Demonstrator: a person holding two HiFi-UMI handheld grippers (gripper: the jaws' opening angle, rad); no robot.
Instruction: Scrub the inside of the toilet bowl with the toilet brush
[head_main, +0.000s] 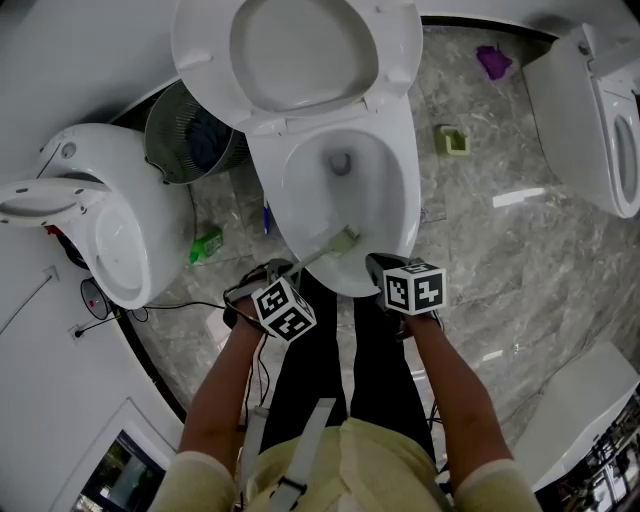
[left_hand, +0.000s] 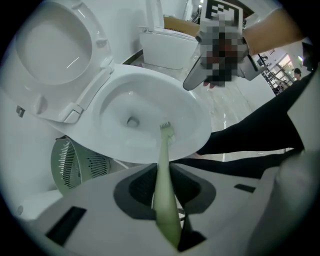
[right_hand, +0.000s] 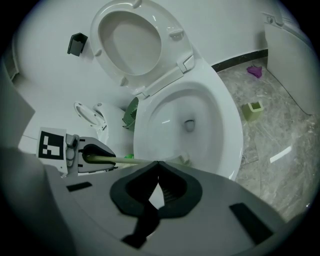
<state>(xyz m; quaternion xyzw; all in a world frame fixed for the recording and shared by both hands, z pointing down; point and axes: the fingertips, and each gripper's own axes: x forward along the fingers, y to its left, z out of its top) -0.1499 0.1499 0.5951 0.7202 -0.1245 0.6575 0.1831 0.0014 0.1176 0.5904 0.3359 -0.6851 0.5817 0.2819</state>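
Observation:
The white toilet stands with its seat and lid raised, the bowl open below. My left gripper is shut on the handle of a pale green toilet brush. The brush head rests inside the bowl against the near wall, just under the front rim. In the left gripper view the handle runs out between the jaws to the head on the bowl's inner wall. My right gripper hovers over the front rim, shut and holding nothing; its jaw tips meet.
A wire waste bin stands left of the toilet, beside a second toilet. A third toilet is at the right. On the marble floor lie a green bottle, a green square holder and a purple object.

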